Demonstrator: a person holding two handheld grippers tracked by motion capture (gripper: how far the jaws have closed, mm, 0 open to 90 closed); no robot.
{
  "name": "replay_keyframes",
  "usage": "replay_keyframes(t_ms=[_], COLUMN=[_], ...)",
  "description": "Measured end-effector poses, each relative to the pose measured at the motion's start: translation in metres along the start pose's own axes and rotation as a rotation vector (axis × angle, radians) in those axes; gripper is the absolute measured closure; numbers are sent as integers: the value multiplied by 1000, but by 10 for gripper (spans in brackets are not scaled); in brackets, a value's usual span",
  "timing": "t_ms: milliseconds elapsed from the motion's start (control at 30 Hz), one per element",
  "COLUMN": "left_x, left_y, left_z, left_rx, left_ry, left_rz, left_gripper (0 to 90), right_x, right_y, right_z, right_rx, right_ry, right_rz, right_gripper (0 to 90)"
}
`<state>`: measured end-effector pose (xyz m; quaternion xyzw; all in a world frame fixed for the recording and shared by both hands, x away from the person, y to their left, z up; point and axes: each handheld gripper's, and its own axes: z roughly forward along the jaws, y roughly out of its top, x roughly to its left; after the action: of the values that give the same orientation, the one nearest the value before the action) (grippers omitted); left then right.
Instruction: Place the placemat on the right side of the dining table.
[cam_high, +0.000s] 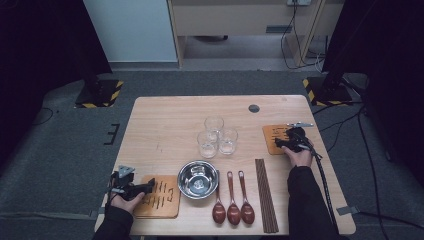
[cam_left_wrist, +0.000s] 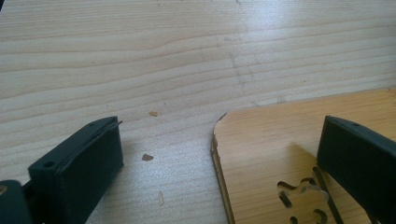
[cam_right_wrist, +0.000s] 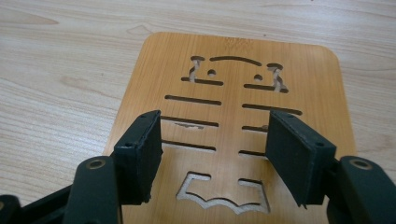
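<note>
1. The right mat lies flat on the table, directly under your right gripper. Its slotted middle sits between the two fingers and its rounded far edge lies well beyond the tips.
2. Those fingers are spread with nothing between them, hovering over the mat, not over an edge. A flat board gives no purchase from above, so slide toward one side until one finger clears the rim.
3. Tilt the gripper so the lower finger can slip under the rim, then close slowly; the board is thin and may skid on the table.
4. Your left gripper is also spread and empty. The corner of the left mat lies between its fingers, nearer the right one; the left finger stands over bare table.
5. The glasses stand off the right gripper's side; lift away from them.
</note>
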<state>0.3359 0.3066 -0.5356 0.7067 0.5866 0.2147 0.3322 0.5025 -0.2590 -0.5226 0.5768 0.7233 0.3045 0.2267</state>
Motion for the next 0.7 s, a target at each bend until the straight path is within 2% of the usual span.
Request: replay_keyframes(t_ms=[233,533,700], left_x=[0,0,0], left_y=[0,0,0], left_z=[0,0,0], left_rx=[0,0,1], left_ry=[0,0,0], left_rz=[0,1,1], left_gripper=[0,0,0], right_x=[0,0,1], right_y=[-1,0,0], right_z=[6,8,9], right_rx=[-1,5,2], right_ry=[-19,-60,-74], right_rz=[5,0,16], right_gripper=[354,292,284])
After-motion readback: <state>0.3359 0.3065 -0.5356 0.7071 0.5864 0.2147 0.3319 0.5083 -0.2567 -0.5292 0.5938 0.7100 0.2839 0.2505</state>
